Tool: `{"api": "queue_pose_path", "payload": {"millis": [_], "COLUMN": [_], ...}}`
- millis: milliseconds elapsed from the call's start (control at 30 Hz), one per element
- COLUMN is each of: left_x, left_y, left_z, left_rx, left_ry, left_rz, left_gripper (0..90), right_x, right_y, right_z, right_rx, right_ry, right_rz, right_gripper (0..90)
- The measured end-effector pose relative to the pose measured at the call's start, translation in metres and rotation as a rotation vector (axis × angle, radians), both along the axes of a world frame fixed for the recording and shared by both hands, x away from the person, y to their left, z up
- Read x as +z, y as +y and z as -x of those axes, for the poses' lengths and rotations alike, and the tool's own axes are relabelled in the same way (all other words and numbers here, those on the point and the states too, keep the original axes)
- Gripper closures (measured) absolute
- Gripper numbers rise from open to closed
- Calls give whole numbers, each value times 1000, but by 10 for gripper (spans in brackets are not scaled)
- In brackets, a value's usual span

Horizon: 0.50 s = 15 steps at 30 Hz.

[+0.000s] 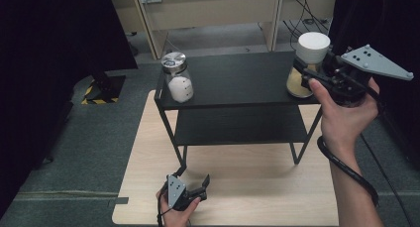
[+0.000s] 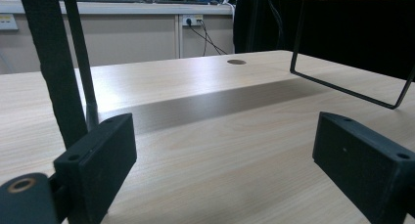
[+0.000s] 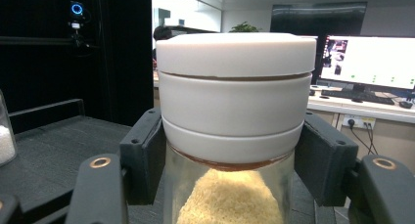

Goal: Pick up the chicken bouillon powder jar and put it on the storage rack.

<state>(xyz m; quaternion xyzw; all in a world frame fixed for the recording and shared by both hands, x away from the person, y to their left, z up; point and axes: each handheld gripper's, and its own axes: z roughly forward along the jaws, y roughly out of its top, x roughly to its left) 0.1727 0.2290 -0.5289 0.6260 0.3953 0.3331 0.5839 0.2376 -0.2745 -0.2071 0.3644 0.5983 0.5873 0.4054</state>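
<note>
A glass jar with a wide white lid and yellowish grains inside is at the right end of the black rack's top shelf. My right gripper is shut on it just under the lid. In the right gripper view the jar sits between the two pads, which press on its sides. My left gripper rests low over the wooden table near the front edge, open with nothing in it. Its jaws stand wide apart.
A second glass jar with a metal lid and white powder stands at the top shelf's left end. The rack has a lower shelf and thin legs standing on the table. Dark curtains hang on both sides.
</note>
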Motion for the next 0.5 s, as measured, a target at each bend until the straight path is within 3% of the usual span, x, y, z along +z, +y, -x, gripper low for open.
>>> {"api": "queue_pose_path", "payload": {"millis": [267, 500], "left_x": [0, 0], "left_y": [0, 0], "left_z": [0, 0], "left_rx": [1, 1], "left_ry": [0, -1], "left_rz": [-2, -2], "left_gripper": [85, 86], "right_x": [-3, -3], "right_y": [-5, -6], "right_z": [-3, -3], "right_rx": [13, 14], "right_ry": [7, 6], "right_rz": [-35, -38], "right_gripper": [351, 350]}}
